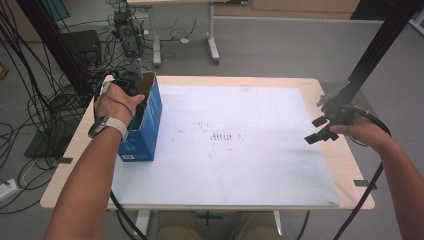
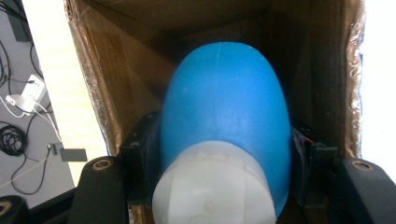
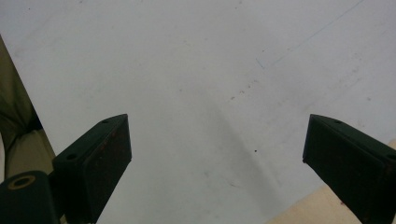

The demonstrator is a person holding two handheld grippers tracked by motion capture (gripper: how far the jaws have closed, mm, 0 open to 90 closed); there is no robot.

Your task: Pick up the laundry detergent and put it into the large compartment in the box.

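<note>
My left gripper (image 2: 219, 186) clamps a blue, white-capped rounded plastic bottle (image 2: 224, 116) inside the open blue cardboard box (image 1: 145, 125) at the table's left; my right gripper (image 3: 217, 154) hangs wide open, empty, over the white mat (image 1: 240, 145).

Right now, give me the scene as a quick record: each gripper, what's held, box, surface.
left gripper: shut on a blue and white object, inside the box
right gripper: open, holds nothing, over the white mat
box: blue outside, brown cardboard inside, top open, at the mat's left edge
white mat: on a wooden table, scuffed in the middle
</note>
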